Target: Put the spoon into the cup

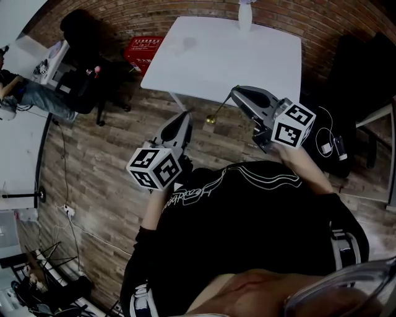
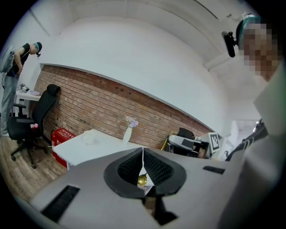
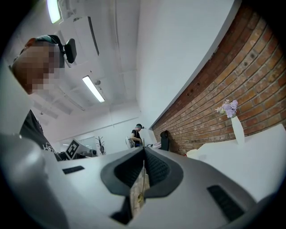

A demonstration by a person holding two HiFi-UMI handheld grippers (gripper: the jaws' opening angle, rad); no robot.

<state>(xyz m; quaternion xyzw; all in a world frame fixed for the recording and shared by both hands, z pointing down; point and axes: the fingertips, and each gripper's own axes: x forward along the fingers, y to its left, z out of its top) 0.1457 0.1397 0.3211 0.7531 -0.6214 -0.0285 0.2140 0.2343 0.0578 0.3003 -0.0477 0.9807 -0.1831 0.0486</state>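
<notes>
My right gripper (image 1: 234, 92) is held in the air just short of the white table's (image 1: 253, 62) near edge, shut on the thin handle of a gold spoon (image 1: 215, 114). The spoon hangs down and to the left, and in the right gripper view it runs between the closed pads (image 3: 141, 191). My left gripper (image 1: 185, 116) is shut and lower, with its tip close to the spoon's bowl (image 2: 141, 180), which shows just past its jaws. A clear cup (image 1: 189, 43) (image 2: 90, 138) stands on the table's far left part.
A white vase with flowers (image 1: 245, 15) (image 2: 128, 132) stands at the table's far edge by the brick wall. A red crate (image 1: 144, 49) and a black office chair (image 1: 83, 77) are left of the table. Another chair (image 1: 356, 74) and cables are on the right.
</notes>
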